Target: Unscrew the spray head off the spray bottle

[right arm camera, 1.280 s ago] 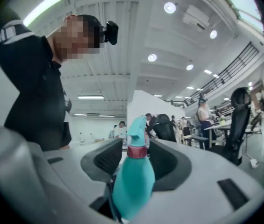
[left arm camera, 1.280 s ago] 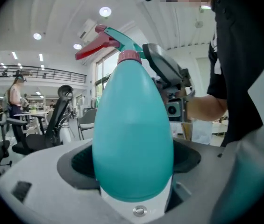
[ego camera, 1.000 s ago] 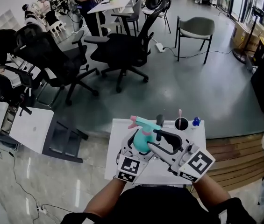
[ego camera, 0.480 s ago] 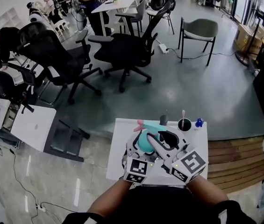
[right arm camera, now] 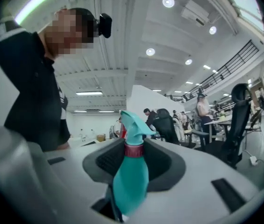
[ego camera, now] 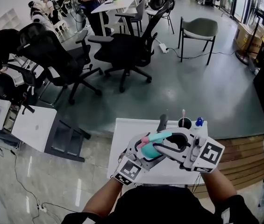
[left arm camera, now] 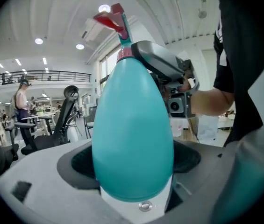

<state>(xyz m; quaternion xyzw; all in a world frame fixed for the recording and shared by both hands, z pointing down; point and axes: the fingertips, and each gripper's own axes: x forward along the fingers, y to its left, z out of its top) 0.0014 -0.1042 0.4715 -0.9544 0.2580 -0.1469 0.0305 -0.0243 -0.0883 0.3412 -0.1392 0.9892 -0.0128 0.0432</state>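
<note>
I hold the teal spray bottle (ego camera: 149, 149) in the air over the white table (ego camera: 122, 132), tipped on its side. My left gripper (ego camera: 145, 153) is shut on its fat body (left arm camera: 132, 139), which fills the left gripper view. The teal spray head (right arm camera: 132, 122) with its pink trigger (left arm camera: 113, 18) sticks out past the dark red collar (right arm camera: 133, 150). My right gripper (right arm camera: 133, 151) reaches in from the right (ego camera: 159, 142). Its jaws have just been closing with the collar between them, and the pads now sit against the collar's two sides.
At the table's far edge stand a black cup (ego camera: 184, 123) with a stick in it, a small blue thing (ego camera: 196, 122) and a dark upright object (ego camera: 162, 121). Office chairs (ego camera: 122, 50) and seated people (ego camera: 3, 43) fill the floor beyond. A wooden platform (ego camera: 237, 157) lies at the right.
The bottle has tipped from near upright onto its side. My right gripper has swung out to the right and turned, and its jaws have come in round the collar. The left gripper shifted left with the bottle.
</note>
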